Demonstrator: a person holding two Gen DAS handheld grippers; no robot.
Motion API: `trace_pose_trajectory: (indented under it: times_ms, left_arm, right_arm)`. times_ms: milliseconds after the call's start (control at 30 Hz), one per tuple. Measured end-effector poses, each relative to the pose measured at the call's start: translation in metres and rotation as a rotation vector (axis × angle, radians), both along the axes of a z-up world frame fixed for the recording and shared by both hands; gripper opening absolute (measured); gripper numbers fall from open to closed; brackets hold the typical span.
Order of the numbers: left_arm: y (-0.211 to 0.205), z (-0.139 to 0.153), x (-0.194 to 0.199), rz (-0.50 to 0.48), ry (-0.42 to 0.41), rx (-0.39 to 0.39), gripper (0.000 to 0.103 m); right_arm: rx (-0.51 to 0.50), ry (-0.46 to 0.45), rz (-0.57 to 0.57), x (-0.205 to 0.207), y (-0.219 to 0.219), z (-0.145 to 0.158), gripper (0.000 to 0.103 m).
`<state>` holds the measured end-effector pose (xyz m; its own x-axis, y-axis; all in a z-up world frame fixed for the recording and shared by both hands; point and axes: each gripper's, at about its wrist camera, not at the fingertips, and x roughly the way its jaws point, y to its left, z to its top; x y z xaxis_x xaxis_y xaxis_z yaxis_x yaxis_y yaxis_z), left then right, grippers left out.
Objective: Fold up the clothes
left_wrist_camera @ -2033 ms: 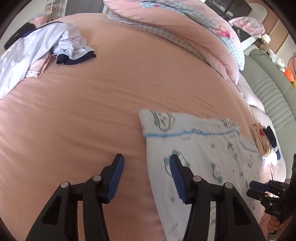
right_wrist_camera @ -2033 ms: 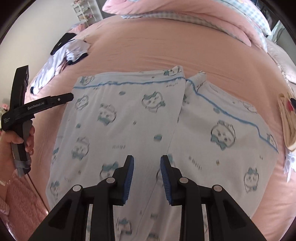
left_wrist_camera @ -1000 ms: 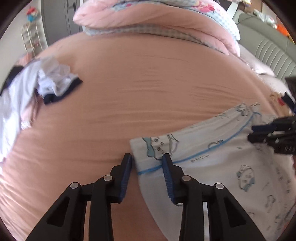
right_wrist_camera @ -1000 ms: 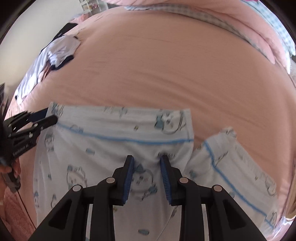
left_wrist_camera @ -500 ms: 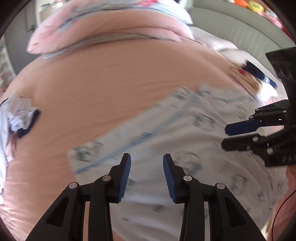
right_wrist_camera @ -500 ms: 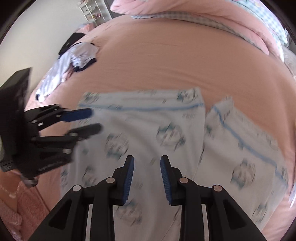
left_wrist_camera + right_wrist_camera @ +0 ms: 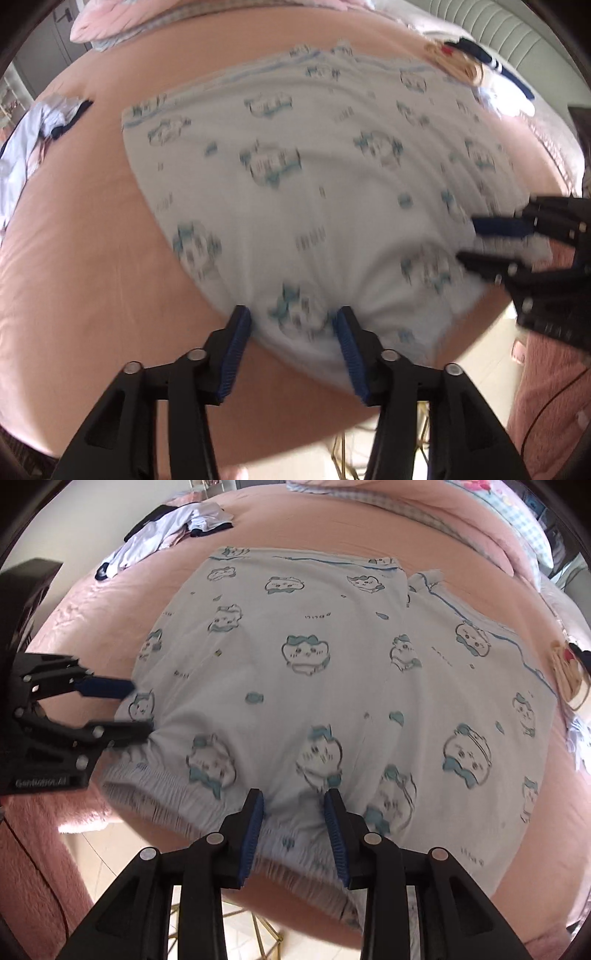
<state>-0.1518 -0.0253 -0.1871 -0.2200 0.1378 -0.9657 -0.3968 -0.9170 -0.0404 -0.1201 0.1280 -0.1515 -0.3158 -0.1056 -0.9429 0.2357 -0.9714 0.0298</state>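
Observation:
Pale blue pyjama trousers (image 7: 314,184) (image 7: 332,657) with cartoon prints lie flat on the pink bed sheet (image 7: 92,258). The legs point away and the gathered waistband sits at the near bed edge. My left gripper (image 7: 291,317) points down onto the waistband's left end. Its jaws are opening, and puckered cloth lies between them. My right gripper (image 7: 293,801) stands on the waistband further right, jaws a little apart with cloth between them. Each view shows the other gripper from the side: the right gripper (image 7: 467,242) and the left gripper (image 7: 142,709).
A heap of white and navy clothes (image 7: 40,125) (image 7: 166,528) lies at the far left of the bed. A pink quilt (image 7: 147,22) is bunched at the far end. A plush toy (image 7: 465,62) rests at the right. Below the near edge are pale floor tiles (image 7: 129,849) and a pink fuzzy sleeve (image 7: 554,387).
Both grippers have travelled from the leg hems back over the trousers to the waistband at the near bed edge. The left jaws now stand wider.

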Motion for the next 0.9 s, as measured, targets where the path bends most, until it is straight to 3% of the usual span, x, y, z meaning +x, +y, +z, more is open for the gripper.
trace_pose_trajectory:
  times_ms: [100,167,267,367,433,600,767,833,900]
  left_arm:
    - [0.008,0.014,0.012,-0.011,0.045,0.000,0.054]
    - [0.017,0.028,0.014,-0.002,0.117,0.035,0.054]
    - [0.035,0.030,0.012,-0.015,0.181,0.065,0.054]
    - [0.040,0.004,0.001,-0.008,0.058,-0.016,0.054]
    - [0.037,0.006,0.010,0.025,0.066,0.003,0.054]
    - [0.026,0.010,0.023,0.091,0.014,0.036,0.062]
    - [0.055,0.030,0.021,0.097,0.082,0.067,0.061]
    - [0.075,0.032,0.018,0.082,0.096,0.100,0.061]
    - [0.089,0.022,0.005,0.052,0.093,0.110,0.061]
  right_arm:
    - [-0.085,0.001,-0.038,0.013,0.015,0.015,0.034]
    - [-0.126,0.054,-0.097,0.022,0.031,0.027,0.034]
    - [-0.099,0.095,-0.202,0.028,0.058,0.027,0.034]
    - [0.011,0.044,-0.230,0.026,0.055,0.004,0.034]
    - [0.022,0.022,-0.207,0.041,0.058,-0.004,0.034]
    - [-0.081,0.030,-0.216,0.077,0.080,0.001,0.037]
    - [-0.256,0.081,-0.344,0.087,0.116,0.022,0.038]
    - [-0.248,0.088,-0.389,0.087,0.125,0.022,0.038]
    - [-0.176,-0.002,-0.372,0.086,0.136,0.006,0.038]
